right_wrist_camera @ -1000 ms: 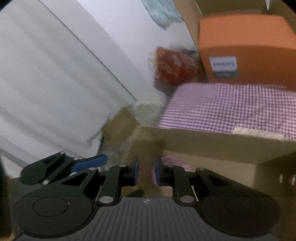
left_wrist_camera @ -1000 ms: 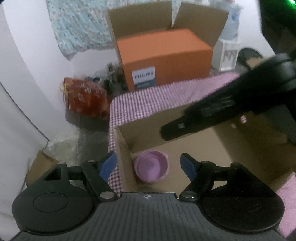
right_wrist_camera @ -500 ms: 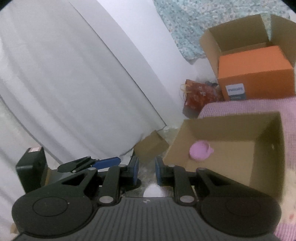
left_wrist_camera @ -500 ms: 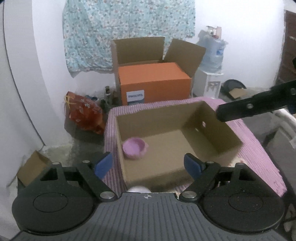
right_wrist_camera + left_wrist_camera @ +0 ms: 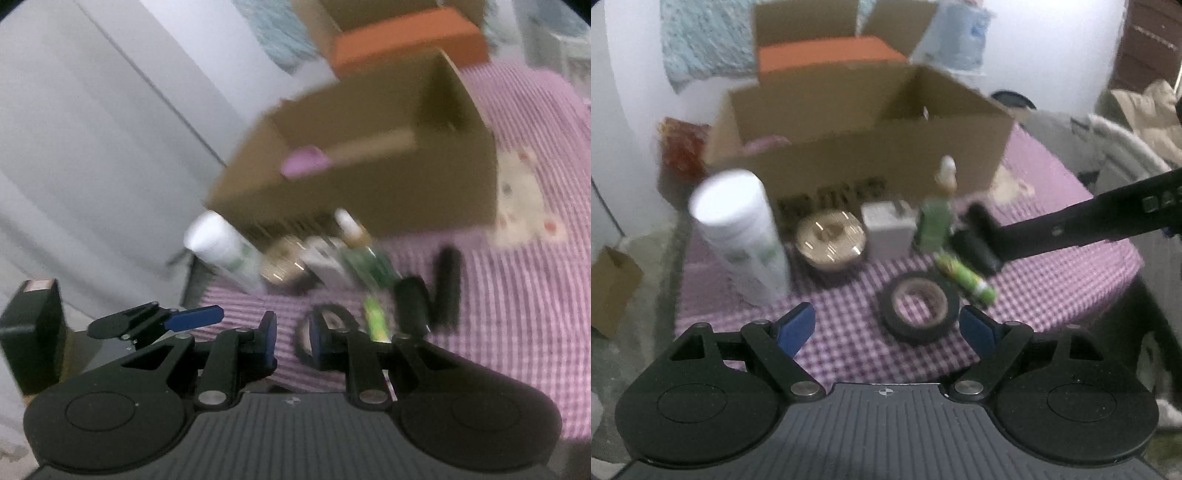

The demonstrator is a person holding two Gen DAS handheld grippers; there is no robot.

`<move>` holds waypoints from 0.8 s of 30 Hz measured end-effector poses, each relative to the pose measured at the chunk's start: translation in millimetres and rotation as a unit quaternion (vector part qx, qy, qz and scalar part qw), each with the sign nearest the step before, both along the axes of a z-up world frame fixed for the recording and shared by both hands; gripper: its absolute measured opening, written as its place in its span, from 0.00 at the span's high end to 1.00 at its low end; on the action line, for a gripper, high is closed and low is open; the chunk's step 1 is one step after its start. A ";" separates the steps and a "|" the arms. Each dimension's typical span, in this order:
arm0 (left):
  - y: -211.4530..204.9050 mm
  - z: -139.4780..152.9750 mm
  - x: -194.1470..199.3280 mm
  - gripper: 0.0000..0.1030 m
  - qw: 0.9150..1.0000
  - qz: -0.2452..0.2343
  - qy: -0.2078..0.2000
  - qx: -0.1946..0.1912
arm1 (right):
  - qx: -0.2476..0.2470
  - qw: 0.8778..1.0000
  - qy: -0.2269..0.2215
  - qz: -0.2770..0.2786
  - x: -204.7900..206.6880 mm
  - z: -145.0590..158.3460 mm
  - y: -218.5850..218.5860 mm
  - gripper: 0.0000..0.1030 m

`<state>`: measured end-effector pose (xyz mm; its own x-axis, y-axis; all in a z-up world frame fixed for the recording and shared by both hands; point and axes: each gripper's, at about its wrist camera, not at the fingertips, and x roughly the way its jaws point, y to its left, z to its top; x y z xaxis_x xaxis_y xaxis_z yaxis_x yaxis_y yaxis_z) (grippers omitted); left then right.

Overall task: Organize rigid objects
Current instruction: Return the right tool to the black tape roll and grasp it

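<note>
Blurred objects stand in a row on the purple checked cloth (image 5: 1052, 295) in front of an open cardboard box (image 5: 864, 147): a white bottle (image 5: 738, 229), a gold round tin (image 5: 831, 240), a white block (image 5: 890, 230), a green bottle (image 5: 936, 218), a green tube (image 5: 966, 278) and a black tape roll (image 5: 918, 306). A pink bowl (image 5: 304, 164) lies inside the box. My left gripper (image 5: 886, 328) hangs open just short of the tape roll, nothing between its jaws. My right gripper (image 5: 292, 338) is shut with a thin gap, empty, near the tape roll (image 5: 328, 314).
Black oblong things (image 5: 447, 284) lie right of the green tube. An orange box (image 5: 827, 55) sits behind the cardboard box, inside a larger carton. A white curtain (image 5: 92, 166) hangs left of the table. A small carton (image 5: 611, 291) is on the floor at left.
Both grippers have pulled back from over the box and dropped toward the table's near side. The row of objects in front of the box has come into view. The left jaws widened a little.
</note>
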<state>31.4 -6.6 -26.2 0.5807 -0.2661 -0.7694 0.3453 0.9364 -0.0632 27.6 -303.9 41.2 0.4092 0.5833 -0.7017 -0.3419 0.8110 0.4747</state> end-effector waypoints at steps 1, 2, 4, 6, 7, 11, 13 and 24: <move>-2.5 -7.5 -3.5 0.17 1.000 -0.002 0.005 0.001 | -0.008 1.000 0.007 -0.007 1.5 -7.8 2.2 0.80; -4.8 -13.3 -0.1 0.17 1.000 -0.004 0.011 0.001 | -0.016 1.000 0.011 -0.013 2.7 -13.9 4.4 0.80; -8.4 -23.2 3.3 0.17 1.000 -0.005 0.019 0.001 | -0.030 0.999 0.017 -0.018 2.3 -23.4 8.9 0.80; -10.9 -29.9 6.3 0.17 1.000 -0.008 0.024 0.002 | -0.035 0.999 0.026 -0.018 0.7 -31.9 8.7 0.80; -15.9 -33.4 1.9 0.17 1.000 -0.011 0.025 0.002 | -0.038 0.999 0.030 -0.017 2.5 -35.2 10.2 0.80; -22.8 -39.5 4.5 0.17 0.999 -0.017 0.029 0.006 | -0.059 0.997 0.036 -0.016 6.8 -45.3 16.7 0.80; -24.5 -41.4 6.3 0.18 0.999 -0.017 0.028 0.011 | -0.067 0.997 0.040 -0.015 9.5 -50.7 19.2 0.80; -37.1 -49.5 15.9 0.19 0.999 -0.030 0.014 0.033 | -0.096 0.995 0.026 -0.008 25.4 -64.7 32.0 0.79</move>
<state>47.3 -43.7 -75.7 0.5437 -0.2480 -0.8018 0.3990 0.9169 -0.0130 52.9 -271.9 -23.5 0.3781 0.4306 -0.8195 -0.3075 0.8934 0.3276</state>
